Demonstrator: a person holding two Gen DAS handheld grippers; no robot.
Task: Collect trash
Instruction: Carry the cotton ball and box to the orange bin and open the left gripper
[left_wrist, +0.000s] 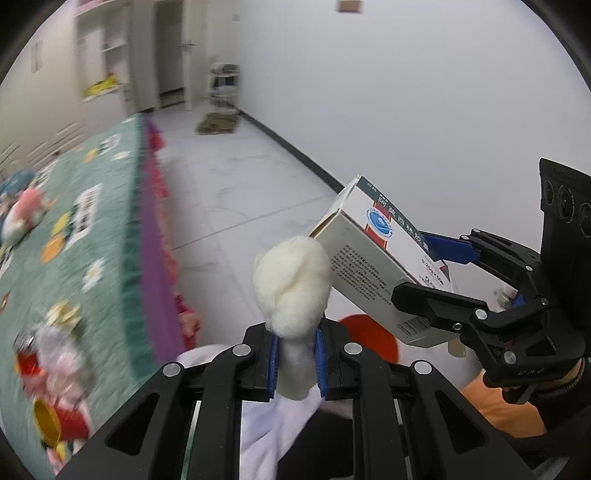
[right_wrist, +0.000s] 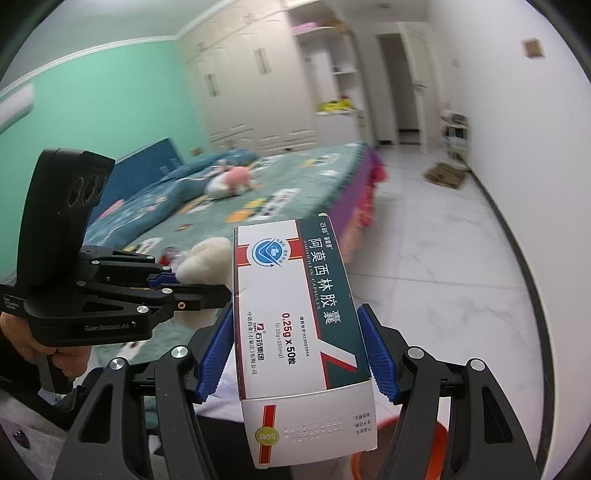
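The left gripper (left_wrist: 295, 363) pinches a soft, light wad (left_wrist: 291, 284) low, while the right gripper (right_wrist: 299, 354) clamps a crushable box (right_wrist: 295, 314) across its sides.

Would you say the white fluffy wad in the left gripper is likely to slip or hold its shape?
The fluffy wad looks soft: it narrows where the left gripper pinches it. Probably very light, as it stands upright unsupported. Its fibrous surface seems unlikely to slip.
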